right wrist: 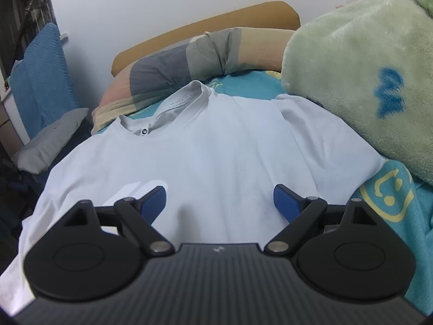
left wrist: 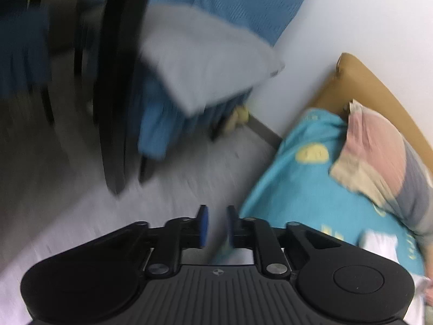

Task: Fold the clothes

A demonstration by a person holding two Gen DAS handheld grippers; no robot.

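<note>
White T-shirt [right wrist: 205, 146] spread flat on bed [right wrist: 400, 216] ahead of wide-open right hand-held gripper [right wrist: 219, 203]; left hand-held gripper [left wrist: 216, 226], narrowly parted, empty. Next: grasp an edge to begin folding.

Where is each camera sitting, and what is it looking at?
Left wrist: sits on the left tongs, looking down past the bed's edge at the floor; only its narrowly parted blue pads show.
Right wrist: sits on the right tongs, looking over the white shirt toward the headboard; its wide-open arms show.
Both see the striped pillow, turquoise sheet and headboard.
</note>
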